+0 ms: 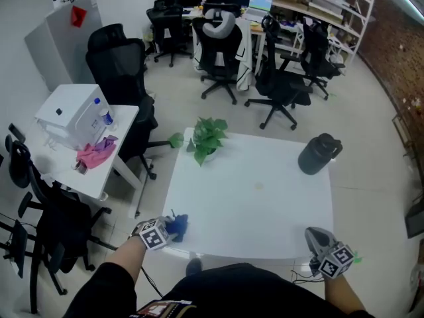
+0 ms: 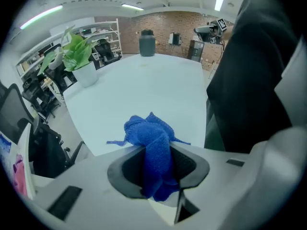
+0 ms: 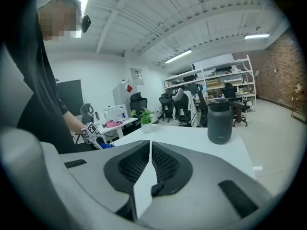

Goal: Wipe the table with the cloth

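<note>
Two claws are held at the near edge of the bench, and only one is loaded. The left claw is closed on the blue cloth. A fold of the cloth is pinched between the pads, and the rest is bunched just beyond the tips. The right claw is closed with nothing between its jaws.

Seen from the head view, the left claw is placed at the bench's near-left corner. The cloth is carried over that corner. Whether it is already pressed onto the surface cannot be told.

From the cloth, nearly all of the white bench is spread ahead and to the right, so the wipe is judged to run forward and rightward from that corner. A faint mark is seen near the middle of the surface, roughly on that diagonal.

A potted plant stands at the far-left corner, straight ahead of the left claw. A dark jug stands at the far right. Both are likely to be skirted as the strokes reach the back.

The right claw is held at the near-right corner, well apart from the cloth, so the left side is clearly the nearer one for the work.
</note>
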Motion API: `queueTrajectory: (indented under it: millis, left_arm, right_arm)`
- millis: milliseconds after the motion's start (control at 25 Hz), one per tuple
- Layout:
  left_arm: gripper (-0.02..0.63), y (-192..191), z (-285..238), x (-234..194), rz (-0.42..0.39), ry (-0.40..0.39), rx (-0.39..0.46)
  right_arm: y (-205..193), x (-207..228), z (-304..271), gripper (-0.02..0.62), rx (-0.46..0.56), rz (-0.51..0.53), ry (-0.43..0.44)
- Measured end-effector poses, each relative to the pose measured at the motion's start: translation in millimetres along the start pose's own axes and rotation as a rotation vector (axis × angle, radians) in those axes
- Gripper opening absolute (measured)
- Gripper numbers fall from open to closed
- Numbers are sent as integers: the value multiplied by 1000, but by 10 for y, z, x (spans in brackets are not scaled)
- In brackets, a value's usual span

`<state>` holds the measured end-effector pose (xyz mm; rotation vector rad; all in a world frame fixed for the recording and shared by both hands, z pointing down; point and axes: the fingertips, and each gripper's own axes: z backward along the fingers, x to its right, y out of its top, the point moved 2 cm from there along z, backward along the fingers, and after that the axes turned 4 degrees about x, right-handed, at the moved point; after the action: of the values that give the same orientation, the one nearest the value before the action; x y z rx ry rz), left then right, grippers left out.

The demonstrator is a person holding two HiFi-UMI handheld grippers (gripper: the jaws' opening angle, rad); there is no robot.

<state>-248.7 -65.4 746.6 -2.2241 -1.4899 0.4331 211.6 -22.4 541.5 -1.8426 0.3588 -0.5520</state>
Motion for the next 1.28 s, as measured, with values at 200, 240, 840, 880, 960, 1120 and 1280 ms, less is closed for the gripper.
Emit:
queueTrajectory:
  millis: [200,240,840,880,960,1120,1280]
  left_arm:
    - [109,539,193,-186,156,40,226]
    - [107,710,222,-236,177,52,265]
    - [106,3374,-954,-335,274,22,448]
    - [106,3474,-1049,-337,276,12,446]
    - [106,3627,-1243,-336,270,3,427]
    - [106,3798,-1677,-365,271,10,349]
    - [106,3794,-2082,-376,264,19,240]
  right_arm:
    - [119,3,-121,29,18,10,-3]
    - [150,26,-123,29,30,11,0]
    - [526,1111,-454,28,163,126,-56]
    - [532,1187,-501,28,168,126,-66]
    - [535,1291,-590,28,172,117,-72]
    - [433,1442,-713,28,149,112,-67]
    - [290,1577,-799,28,119,109,-67]
